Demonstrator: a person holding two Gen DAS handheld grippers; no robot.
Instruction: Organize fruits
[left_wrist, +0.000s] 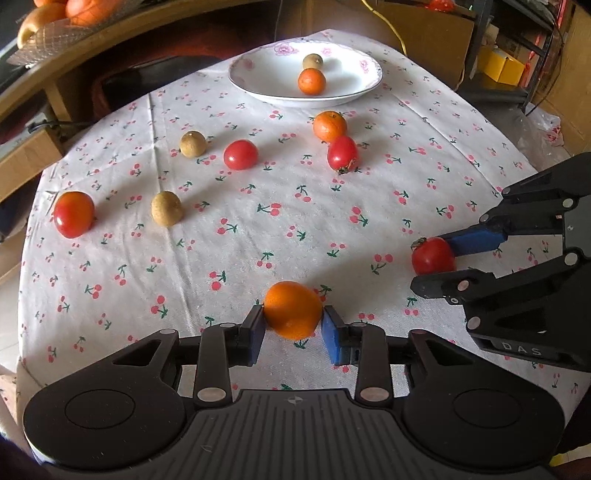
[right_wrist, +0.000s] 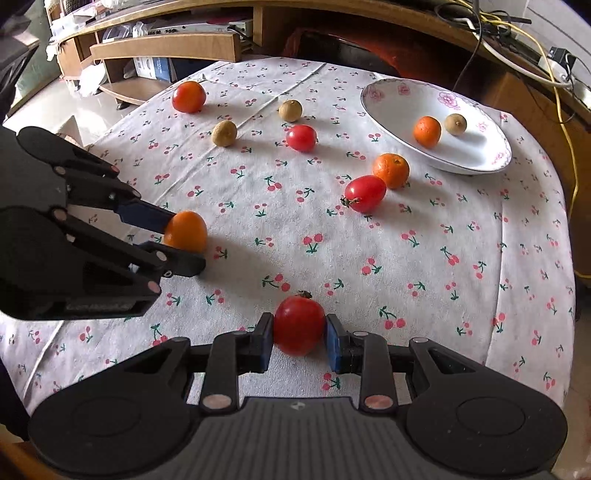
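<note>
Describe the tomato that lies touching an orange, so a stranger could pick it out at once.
Start at the white floral plate at the far side of the cherry-print tablecloth. Just in front of its near rim sits a loose orange, and pressed against it lies the tomato. It is the only oval tomato lying on its side with its dry stem showing, and the only one touching another fruit.

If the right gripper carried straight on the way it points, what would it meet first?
Holding its tomato, the right gripper would probably cross bare cloth and first reach the oval tomato beside an orange; depth is uncertain.
</note>
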